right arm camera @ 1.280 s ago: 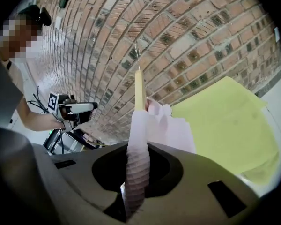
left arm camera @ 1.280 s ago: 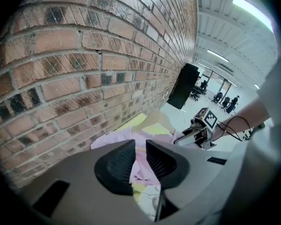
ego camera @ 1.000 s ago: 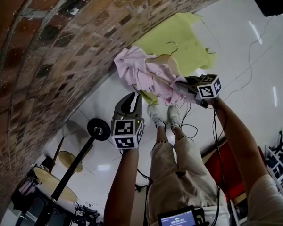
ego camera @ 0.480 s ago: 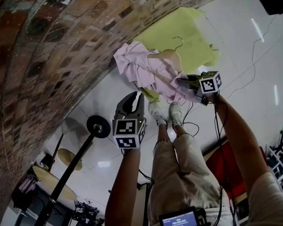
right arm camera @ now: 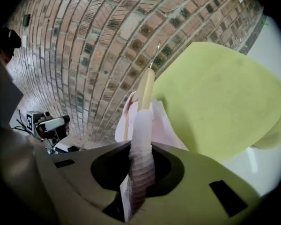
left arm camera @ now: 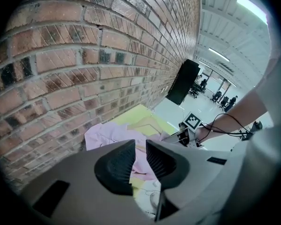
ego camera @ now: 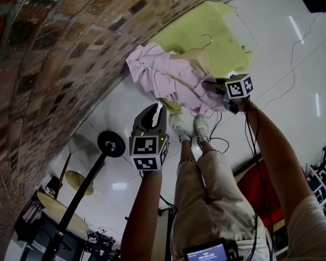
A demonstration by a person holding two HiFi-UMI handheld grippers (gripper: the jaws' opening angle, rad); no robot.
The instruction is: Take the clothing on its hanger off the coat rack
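The pink clothing (ego camera: 163, 78) hangs on a wooden hanger (ego camera: 194, 60) with a metal hook, low over a yellow-green sheet (ego camera: 206, 26) by the brick wall. My right gripper (ego camera: 209, 86) is shut on the cloth-covered hanger arm. In the right gripper view the pink sleeve (right arm camera: 140, 139) and the hanger (right arm camera: 146, 90) rise between the jaws of that gripper (right arm camera: 141, 172), which have just been opening slightly. My left gripper (ego camera: 154, 113) hangs apart, below the clothing. Only a narrow gap separates its pads (left arm camera: 139, 156), with nothing in it, and the clothing (left arm camera: 107, 135) lies beyond.
A black coat rack pole (ego camera: 81, 192) with a round end (ego camera: 110, 144) slants at the lower left. The brick wall (ego camera: 54, 64) fills the left side. The person's shoes (ego camera: 187, 129) and loose cables (ego camera: 223, 143) are on the pale floor.
The right gripper and the clothing on its hanger have sunk lower toward the yellow-green sheet, and the garment has spread wider. The left gripper has dropped slightly.
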